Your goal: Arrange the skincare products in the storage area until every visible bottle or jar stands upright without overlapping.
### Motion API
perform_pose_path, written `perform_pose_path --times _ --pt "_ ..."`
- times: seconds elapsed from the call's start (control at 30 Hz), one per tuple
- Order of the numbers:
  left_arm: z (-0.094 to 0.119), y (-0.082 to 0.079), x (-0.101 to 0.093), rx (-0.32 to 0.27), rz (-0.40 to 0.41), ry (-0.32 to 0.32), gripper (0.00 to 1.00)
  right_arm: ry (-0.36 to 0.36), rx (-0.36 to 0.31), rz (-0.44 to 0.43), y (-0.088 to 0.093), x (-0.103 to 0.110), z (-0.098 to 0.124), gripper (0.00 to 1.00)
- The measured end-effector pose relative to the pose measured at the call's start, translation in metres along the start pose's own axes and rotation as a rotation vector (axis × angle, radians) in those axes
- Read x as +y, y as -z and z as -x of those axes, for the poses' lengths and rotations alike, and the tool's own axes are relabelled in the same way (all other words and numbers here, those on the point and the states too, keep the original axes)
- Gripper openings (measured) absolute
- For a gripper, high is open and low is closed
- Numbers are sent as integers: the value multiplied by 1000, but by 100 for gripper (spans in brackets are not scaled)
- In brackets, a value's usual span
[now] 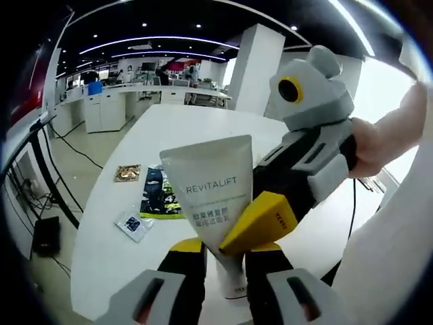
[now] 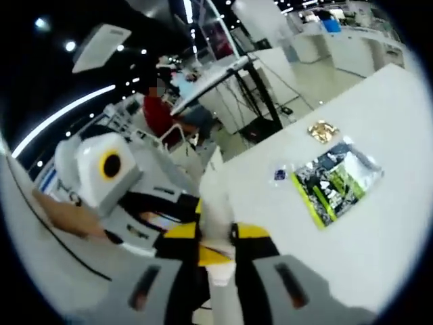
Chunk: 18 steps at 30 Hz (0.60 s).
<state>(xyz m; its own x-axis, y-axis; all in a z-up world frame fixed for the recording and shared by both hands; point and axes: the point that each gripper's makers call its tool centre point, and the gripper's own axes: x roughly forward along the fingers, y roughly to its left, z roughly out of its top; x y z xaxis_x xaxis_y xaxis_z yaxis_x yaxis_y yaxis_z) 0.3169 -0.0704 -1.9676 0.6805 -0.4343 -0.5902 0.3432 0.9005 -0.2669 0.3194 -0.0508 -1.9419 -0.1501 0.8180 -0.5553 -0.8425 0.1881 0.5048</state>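
Left gripper (image 1: 225, 254) has its yellow jaws closed on a white REVITALIFT tube (image 1: 213, 196), cap down. The right gripper (image 1: 260, 223) presses a yellow jaw against the tube's right edge, maybe pinching it. Farther left, packets (image 1: 152, 193) lie on the white table (image 1: 196, 128).

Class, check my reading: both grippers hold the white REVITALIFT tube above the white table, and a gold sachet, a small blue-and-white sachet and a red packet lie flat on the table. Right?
Not quite. In the left gripper view the packet is green and dark, not red. The rest stands: the left gripper and the right gripper hold the REVITALIFT tube above the white table, with the gold sachet and small blue-and-white sachet lying flat.
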Motion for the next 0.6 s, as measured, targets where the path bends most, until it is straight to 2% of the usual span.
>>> perform_pose_path --times 0.2,0.5,0.6 --pt "-6 -4 -5 3 -13 38 21 16 38 103 0 -2 6 14" --pt "-8 -9 -6 -10 -18 68 23 13 57 146 -4 -4 11 12" --pt "-10 -9 -8 2 -21 88 25 13 78 170 -2 -4 11 12"
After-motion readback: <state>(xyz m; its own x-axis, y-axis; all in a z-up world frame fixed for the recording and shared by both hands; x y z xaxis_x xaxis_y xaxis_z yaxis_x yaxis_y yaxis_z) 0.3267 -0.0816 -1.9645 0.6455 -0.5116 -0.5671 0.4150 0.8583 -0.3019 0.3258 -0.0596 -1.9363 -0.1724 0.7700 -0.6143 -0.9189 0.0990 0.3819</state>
